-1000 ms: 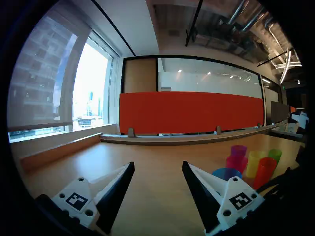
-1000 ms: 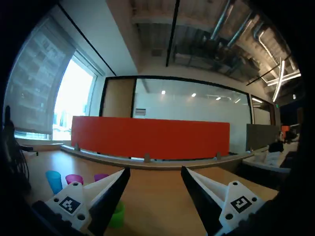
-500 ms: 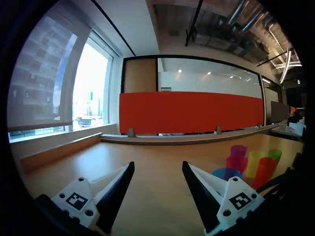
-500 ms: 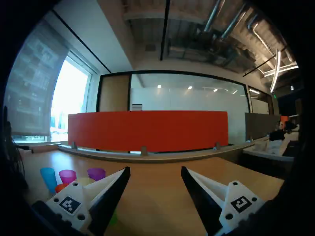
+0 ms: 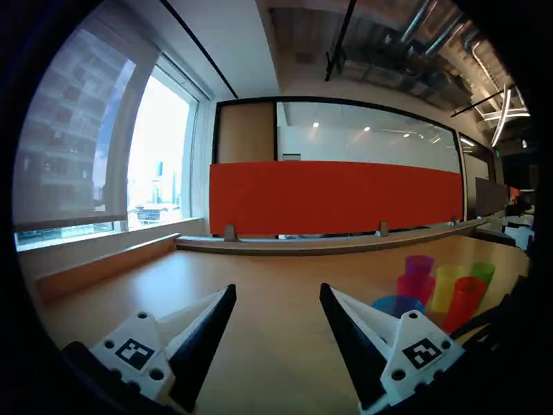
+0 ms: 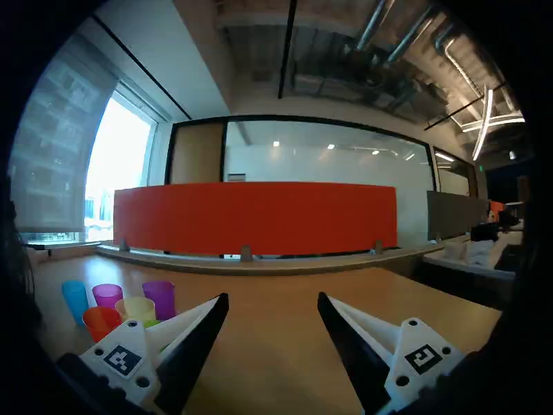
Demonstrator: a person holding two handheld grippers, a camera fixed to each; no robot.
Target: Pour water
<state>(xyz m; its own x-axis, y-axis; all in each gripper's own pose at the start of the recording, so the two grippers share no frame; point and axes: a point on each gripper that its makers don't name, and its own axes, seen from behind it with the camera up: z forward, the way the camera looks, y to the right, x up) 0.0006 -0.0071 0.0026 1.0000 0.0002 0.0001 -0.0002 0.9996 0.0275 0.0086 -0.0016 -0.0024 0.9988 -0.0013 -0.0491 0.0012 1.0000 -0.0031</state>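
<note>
Left tool point(image 5: 277, 286) open, nothing between the fingers, low over desk point(image 5: 276, 346). Right tool point(image 6: 273, 296) likewise open and empty, over the same desk point(image 6: 269, 360).

Cups point(image 5: 449, 283): six translucent plastic tumblers standing upright on the desk in a tight cluster, coloured blue, pink, purple, yellow, green and red. Can't tell whether any holds water. Neither tool touches a cup.

Left gripper view: cups at right, just past the right finger. Blue cup point(image 5: 397, 304) nearest, partly behind that finger. Green cup point(image 5: 482, 271) in full sight at the back.

Right gripper view: cups point(image 6: 138, 308) at left, beside the left finger. Blue cup point(image 6: 75, 299) on the outer edge, green cup mostly hidden behind the finger. Another desk point(image 6: 456, 266) at far right.

Beyond: red partition point(image 5: 335, 197) along the desk's far edge, window point(image 5: 155, 166) at left.
</note>
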